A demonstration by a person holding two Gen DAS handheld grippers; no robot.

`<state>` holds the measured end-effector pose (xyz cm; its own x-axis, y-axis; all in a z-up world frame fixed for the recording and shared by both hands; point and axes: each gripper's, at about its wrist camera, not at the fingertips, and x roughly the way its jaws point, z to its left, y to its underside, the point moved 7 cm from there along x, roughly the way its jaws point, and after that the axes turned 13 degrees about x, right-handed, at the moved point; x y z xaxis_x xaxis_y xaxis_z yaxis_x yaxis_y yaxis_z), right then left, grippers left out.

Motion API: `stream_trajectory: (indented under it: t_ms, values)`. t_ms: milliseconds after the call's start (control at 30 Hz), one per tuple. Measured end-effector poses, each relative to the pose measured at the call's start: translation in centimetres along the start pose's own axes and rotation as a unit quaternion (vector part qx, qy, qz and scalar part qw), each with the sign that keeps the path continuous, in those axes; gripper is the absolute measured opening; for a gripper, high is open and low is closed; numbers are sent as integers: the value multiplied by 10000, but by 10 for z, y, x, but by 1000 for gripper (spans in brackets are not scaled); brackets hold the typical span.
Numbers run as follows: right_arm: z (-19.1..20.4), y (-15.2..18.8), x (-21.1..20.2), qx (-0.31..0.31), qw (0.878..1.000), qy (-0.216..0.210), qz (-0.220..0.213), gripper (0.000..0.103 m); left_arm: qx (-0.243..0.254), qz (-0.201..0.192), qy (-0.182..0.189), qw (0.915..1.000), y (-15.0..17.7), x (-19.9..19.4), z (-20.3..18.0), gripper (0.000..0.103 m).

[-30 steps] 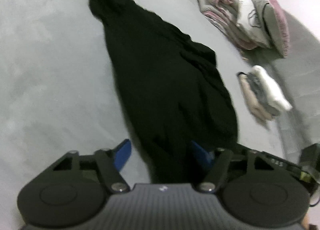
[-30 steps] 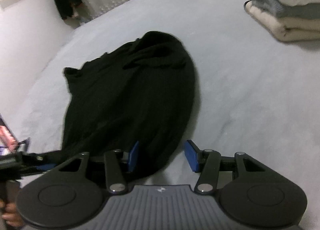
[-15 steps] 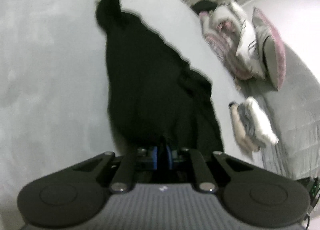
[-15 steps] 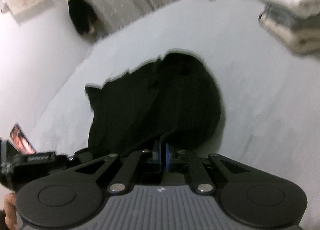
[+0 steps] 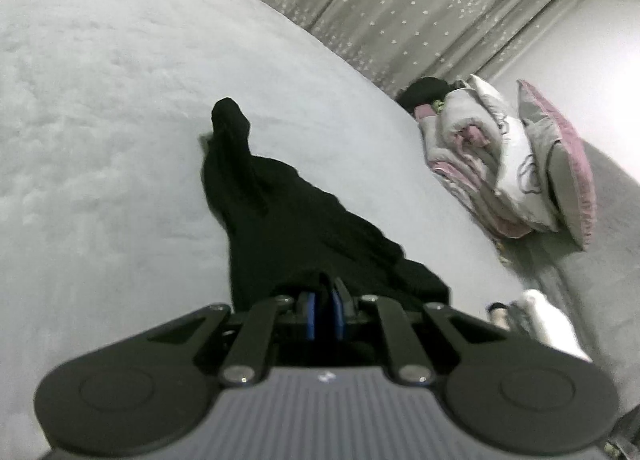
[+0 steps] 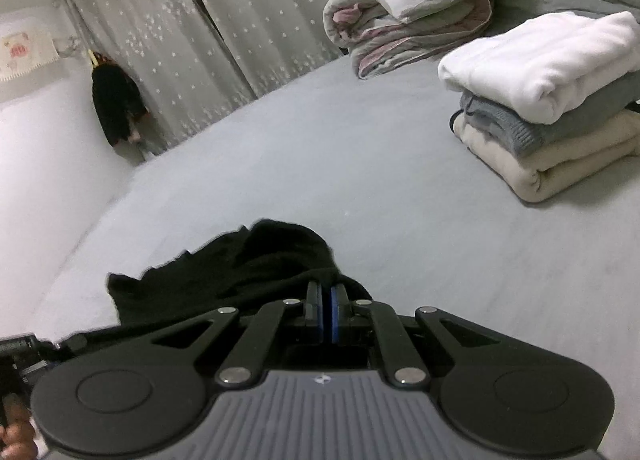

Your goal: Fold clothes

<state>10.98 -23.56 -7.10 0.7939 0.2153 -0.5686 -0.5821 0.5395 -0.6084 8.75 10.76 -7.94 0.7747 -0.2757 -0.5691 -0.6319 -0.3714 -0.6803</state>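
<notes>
once open, both clamped on black garment (image 5: 296,228)

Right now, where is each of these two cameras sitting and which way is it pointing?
Left wrist: on the left gripper, looking along the black garment toward curtains and bedding pile; only its own fingers show.
Right wrist: on the right gripper, facing the folded clothes stack and curtains; a hand shows bottom left.
Shared: the garment, both grippers shut on it; bed, curtains, bedding pile and clothes stack.
</notes>
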Motion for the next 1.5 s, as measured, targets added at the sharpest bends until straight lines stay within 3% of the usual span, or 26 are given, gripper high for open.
stream_trajectory:
  t_ms: [167, 200, 233, 267, 300, 467, 667, 867, 1033, 1100, 1133, 1167, 1300, 1500]
  values:
    - [-7, 11, 13, -63, 9995, 99, 281, 13, 12, 271, -204, 9994, 9, 24, 3, 15]
    - [-7, 13, 12, -57, 9995, 94, 310, 24, 29, 312, -237, 9992, 11, 25, 2, 22]
    - [-5, 14, 10, -63, 9994, 61, 340, 39, 31, 351, -252, 9991, 13, 24, 2, 36]
    - [-4, 15, 7, -69, 9993, 28, 370, 45, 18, 385, -253, 9989, 15, 23, 2, 54]
    - [-2, 16, 5, -74, 9992, -5, 401, 48, 5, 417, -245, 9988, 16, 20, 2, 60]
    - [7, 24, -5, -138, 9981, -158, 584, 48, -81, 592, -158, 9981, 24, 1, 2, 66]
    - [23, 57, -10, -455, 9922, -280, 1127, 48, -64, 1121, 67, 9937, 50, -9, -5, 66]
    - [34, 85, -13, -736, 9861, -454, 1417, 47, 316, 1506, 160, 9880, 76, -8, -24, 64]
    - [42, 97, -5, -849, 9836, -532, 1501, 33, 522, 1534, 7, 9868, 86, -5, -30, 63]
    - [43, 98, -1, -834, 9833, -549, 1520, 19, 523, 1582, 2, 9860, 87, -5, -30, 47]
    - [43, 97, -1, -836, 9838, -545, 1492, 12, 508, 1617, 6, 9855, 87, -5, -28, 28]
    - [43, 95, -1, -844, 9846, -531, 1436, 11, 493, 1652, 9, 9850, 87, -5, -27, 17]
    - [41, 82, -13, -751, 9881, -473, 1257, 9, 421, 1750, 6, 9837, 84, -11, -22, 11]
    - [31, 72, -56, -361, 9874, -445, 1476, 9, 684, 1694, 121, 9831, 74, -57, -29, 11]
